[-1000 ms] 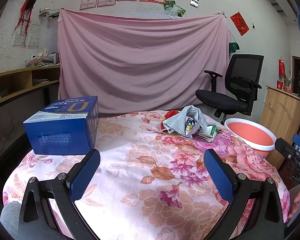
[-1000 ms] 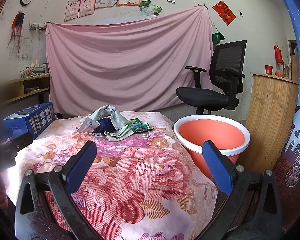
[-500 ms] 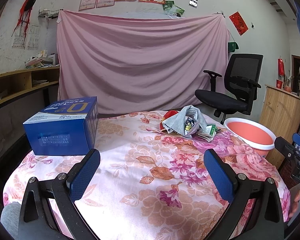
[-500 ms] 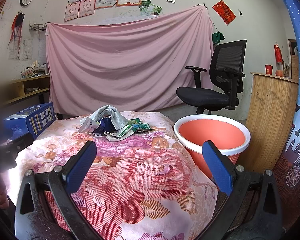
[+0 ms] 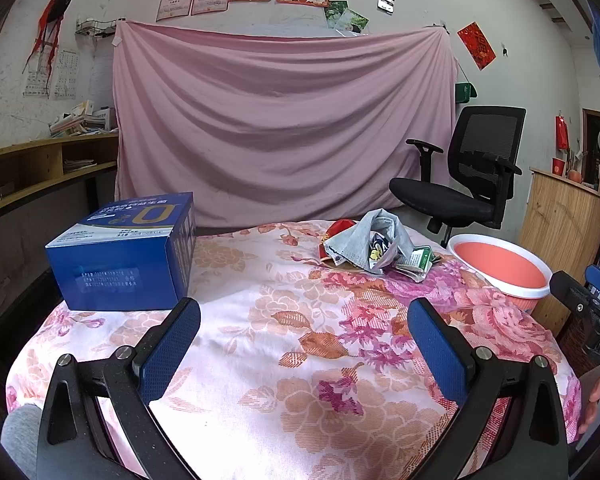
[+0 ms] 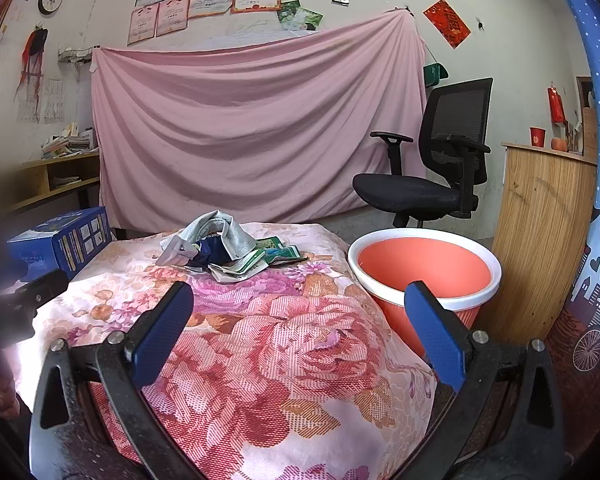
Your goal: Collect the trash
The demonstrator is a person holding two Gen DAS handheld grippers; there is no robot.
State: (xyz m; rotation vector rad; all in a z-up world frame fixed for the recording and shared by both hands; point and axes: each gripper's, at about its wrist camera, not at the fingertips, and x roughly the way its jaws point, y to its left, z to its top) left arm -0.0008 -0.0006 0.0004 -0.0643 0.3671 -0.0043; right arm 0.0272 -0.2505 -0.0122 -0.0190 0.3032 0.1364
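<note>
A pile of trash point(image 5: 376, 246), grey crumpled wrapper over green, blue and red packets, lies at the far right of the floral table point(image 5: 284, 344); it also shows in the right wrist view point(image 6: 224, 250). An orange bin with a white rim point(image 6: 424, 268) stands on the floor beside the table's right edge and shows in the left wrist view point(image 5: 500, 266). My left gripper point(image 5: 304, 344) is open and empty over the near table. My right gripper point(image 6: 300, 328) is open and empty, low at the table's near right edge, well short of the pile.
A blue carton point(image 5: 124, 256) sits on the table's left side. A black office chair point(image 5: 460, 184) stands behind the bin, a wooden cabinet point(image 6: 540, 232) to its right. A pink sheet point(image 5: 280, 128) hangs across the back wall, shelves at left.
</note>
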